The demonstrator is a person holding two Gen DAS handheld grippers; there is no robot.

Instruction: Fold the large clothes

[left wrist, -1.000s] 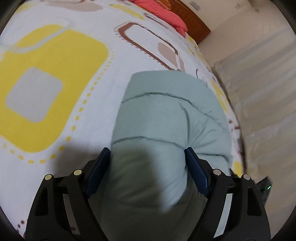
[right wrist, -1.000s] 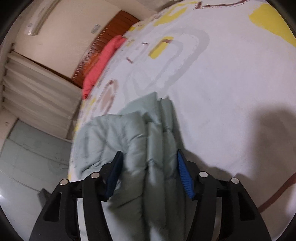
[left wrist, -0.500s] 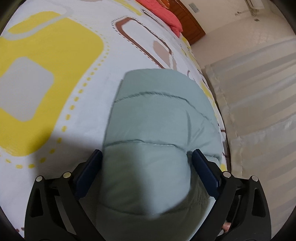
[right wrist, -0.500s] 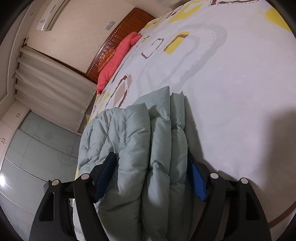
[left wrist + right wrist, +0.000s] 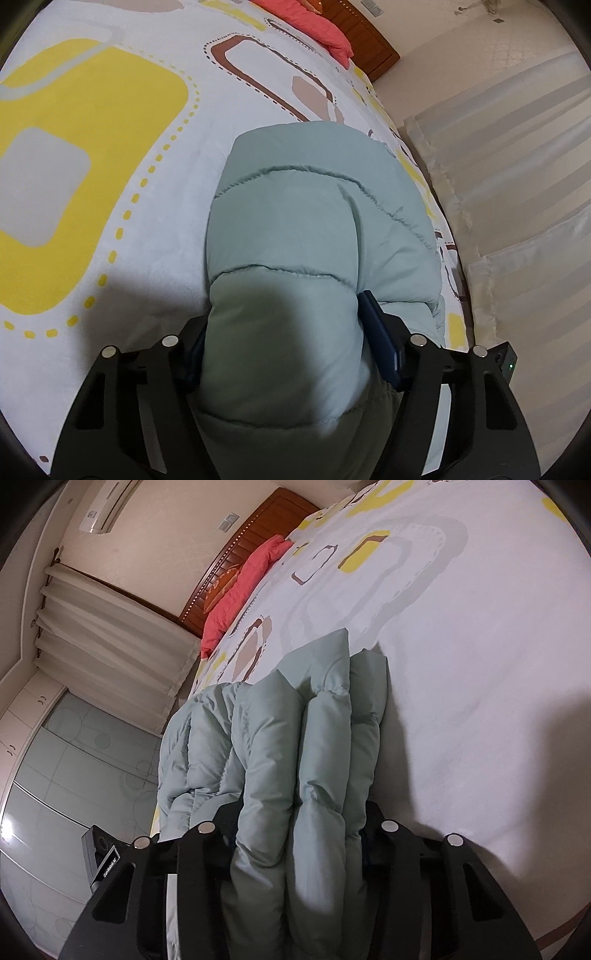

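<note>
Item: puffy green jacket (image 5: 317,229), both grippers (image 5: 284,354) (image 5: 299,834) just closing, clamped on 2 thick folds; squeeze evenly, lift together.

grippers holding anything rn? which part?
Both have just closed on the pale green puffer jacket: left gripper on a quilted fold, right gripper on its bunched layers.

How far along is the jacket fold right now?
Done: the jacket lies bunched in stacked layers at the bed's edge. In hand: the left tool and right tool have just been closing and both squeeze the padded folds. Left: tidy and set down the bundle.
</note>
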